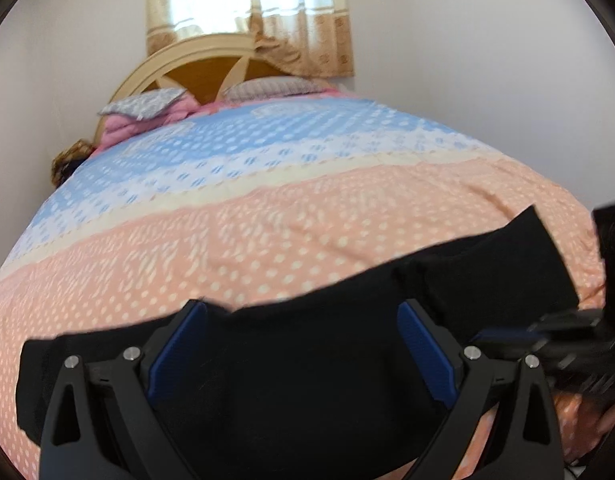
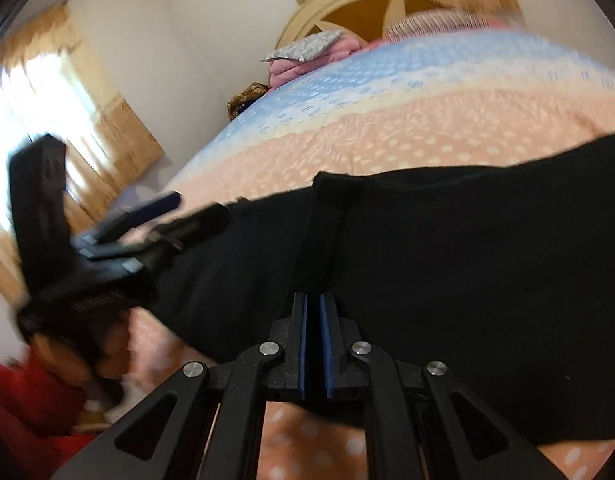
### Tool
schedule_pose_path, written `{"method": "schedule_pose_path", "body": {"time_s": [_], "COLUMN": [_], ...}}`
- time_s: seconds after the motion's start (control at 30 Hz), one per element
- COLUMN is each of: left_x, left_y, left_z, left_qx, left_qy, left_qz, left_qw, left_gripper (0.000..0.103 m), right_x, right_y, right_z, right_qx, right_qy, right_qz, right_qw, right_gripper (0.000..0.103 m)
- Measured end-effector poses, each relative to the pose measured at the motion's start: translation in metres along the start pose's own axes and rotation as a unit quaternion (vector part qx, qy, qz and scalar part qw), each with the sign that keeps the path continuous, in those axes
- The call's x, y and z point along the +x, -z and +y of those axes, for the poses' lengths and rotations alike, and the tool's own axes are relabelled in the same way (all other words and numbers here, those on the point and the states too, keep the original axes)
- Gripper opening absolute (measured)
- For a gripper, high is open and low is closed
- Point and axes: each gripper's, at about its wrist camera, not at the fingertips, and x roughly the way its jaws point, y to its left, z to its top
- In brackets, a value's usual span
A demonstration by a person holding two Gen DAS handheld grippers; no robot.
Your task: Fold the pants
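Black pants [image 1: 307,380] lie across the near part of the bed, with one end stretching off to the right [image 2: 487,260]. My left gripper [image 1: 301,308] hovers over their far edge, jaws spread wide, and neither blue pad touches cloth. In the right wrist view the left gripper [image 2: 179,210] shows blurred at the pants' left end, open. My right gripper [image 2: 313,298] is shut, its pads pinching a raised ridge of the pants that runs away from the fingertips. It appears blurred at the right edge of the left wrist view, right gripper [image 1: 555,336].
The bedcover [image 1: 267,240] is peach with white dots, blue further back. Pillows [image 1: 147,106] and a wooden headboard [image 1: 203,68] stand at the far end under a curtained window [image 1: 247,8]. A hand and red sleeve [image 2: 23,396] hold the left gripper.
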Motion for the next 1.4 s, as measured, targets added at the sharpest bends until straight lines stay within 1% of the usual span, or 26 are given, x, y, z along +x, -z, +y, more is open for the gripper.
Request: {"method": "schedule_pose_path", "body": {"time_s": [0.03, 0.07, 0.1, 0.13, 0.2, 0.27, 0.3, 0.33, 0.4, 0.43, 0.5, 0.53, 0.6, 0.63, 0.73, 0.83, 0.87, 0.93, 0.97, 1.0, 1.07, 1.13, 1.2, 1.27, 1.33, 1.4], "left_x": [-0.001, -0.002, -0.001, 0.001, 0.008, 0.016, 0.021, 0.028, 0.037, 0.045, 0.061, 0.066, 0.066, 0.065, 0.052, 0.03, 0.024, 0.007, 0.007, -0.001, -0.015, -0.031, -0.046, -0.056, -0.066, -0.068], "left_y": [-0.003, -0.007, -0.009, -0.012, -0.015, -0.016, -0.017, -0.016, -0.013, -0.009, 0.002, 0.008, 0.015, 0.015, 0.009, 0.003, 0.003, 0.006, 0.006, 0.01, 0.019, 0.033, 0.05, 0.065, 0.082, 0.094], "left_z": [-0.006, -0.013, -0.02, -0.03, -0.046, -0.062, -0.068, -0.074, -0.078, -0.08, -0.074, -0.069, -0.053, -0.052, -0.05, -0.032, -0.025, 0.004, 0.018, 0.036, 0.069, 0.106, 0.144, 0.178, 0.215, 0.239], "left_qx": [0.005, 0.011, 0.016, 0.023, 0.034, 0.043, 0.045, 0.045, 0.045, 0.046, 0.035, 0.018, -0.041, -0.043, -0.018, -0.016, -0.018, -0.031, -0.038, -0.048, -0.067, -0.091, -0.116, -0.141, -0.173, -0.204], "left_qy": [0.006, 0.015, 0.021, 0.029, 0.038, 0.039, 0.035, 0.032, 0.029, 0.014, -0.01, -0.005, 0.022, 0.024, 0.029, 0.019, 0.013, -0.014, -0.029, -0.048, -0.084, -0.128, -0.177, -0.221, -0.262, -0.278], "left_qz": [-0.008, -0.017, -0.021, -0.022, -0.021, -0.021, -0.017, -0.009, 0.001, 0.013, 0.055, 0.071, 0.078, 0.079, 0.071, 0.048, 0.041, 0.023, 0.02, 0.017, 0.014, 0.011, 0.016, 0.025, 0.03, 0.04], "left_qw": [0.9999, 0.9997, 0.9994, 0.9991, 0.9985, 0.9981, 0.9982, 0.9984, 0.9986, 0.9987, 0.9978, 0.9973, 0.9959, 0.9957, 0.9969, 0.9985, 0.9989, 0.9991, 0.9987, 0.9976, 0.9941, 0.9875, 0.9772, 0.9646, 0.9489, 0.9377], "left_gripper": [0.099, 0.099, 0.099, 0.099, 0.099, 0.098, 0.098, 0.098, 0.097, 0.097, 0.096, 0.096, 0.098, 0.098, 0.097, 0.097, 0.097, 0.097, 0.097, 0.097, 0.098, 0.098, 0.098, 0.098, 0.098, 0.098], "right_x": [-0.013, -0.029, -0.051, -0.065, -0.087, -0.094, -0.088, -0.082, -0.06, -0.045, -0.046, -0.04, -0.041, -0.043, -0.049, -0.076, -0.086, -0.089, -0.085, -0.076, -0.054, -0.027, 0.005, 0.038, 0.04, 0.039], "right_y": [-0.005, -0.016, -0.02, -0.022, -0.035, -0.038, -0.043, -0.046, -0.048, -0.046, -0.035, -0.038, -0.036, -0.037, -0.041, -0.041, -0.039, -0.036, -0.033, -0.03, -0.024, -0.017, -0.008, 0.0, 0.001, -0.007], "right_z": [-0.003, -0.009, -0.014, -0.018, -0.042, -0.056, -0.066, -0.073, -0.092, -0.105, -0.12, -0.127, -0.13, -0.13, -0.124, -0.102, -0.086, -0.063, -0.048, -0.029, 0.0, 0.026, 0.041, 0.038, 0.04, 0.047], "right_qx": [0.002, -0.005, -0.013, -0.013, 0.003, 0.019, 0.029, 0.036, 0.064, 0.085, 0.115, 0.129, 0.143, 0.142, 0.126, 0.123, 0.108, 0.079, 0.063, 0.041, -0.001, -0.047, -0.073, -0.066, -0.072, -0.072], "right_qy": [-0.004, 0.004, 0.027, 0.052, 0.12, 0.141, 0.144, 0.151, 0.185, 0.195, 0.182, 0.177, 0.169, 0.168, 0.173, 0.168, 0.151, 0.139, 0.132, 0.119, 0.111, 0.099, 0.093, 0.105, 0.106, 0.118], "right_qz": [-0.014, -0.04, -0.07, -0.085, -0.104, -0.107, -0.098, -0.089, -0.065, -0.048, -0.06, -0.064, -0.068, -0.069, -0.074, -0.116, -0.139, -0.153, -0.151, -0.14, -0.116, -0.093, -0.061, -0.017, -0.035, -0.015], "right_qw": [1.0, 0.999, 0.997, 0.995, 0.987, 0.984, 0.984, 0.984, 0.979, 0.976, 0.975, 0.974, 0.973, 0.973, 0.974, 0.971, 0.973, 0.975, 0.978, 0.982, 0.987, 0.99, 0.991, 0.992, 0.991, 0.99], "right_gripper": [0.007, 0.007, 0.007, 0.007, 0.007, 0.007, 0.007, 0.007, 0.007, 0.004, 0.004, 0.004, 0.004, 0.004, 0.004, 0.007, 0.007, 0.007, 0.007, 0.007, 0.007, 0.007, 0.007, 0.007, 0.007, 0.007]}}
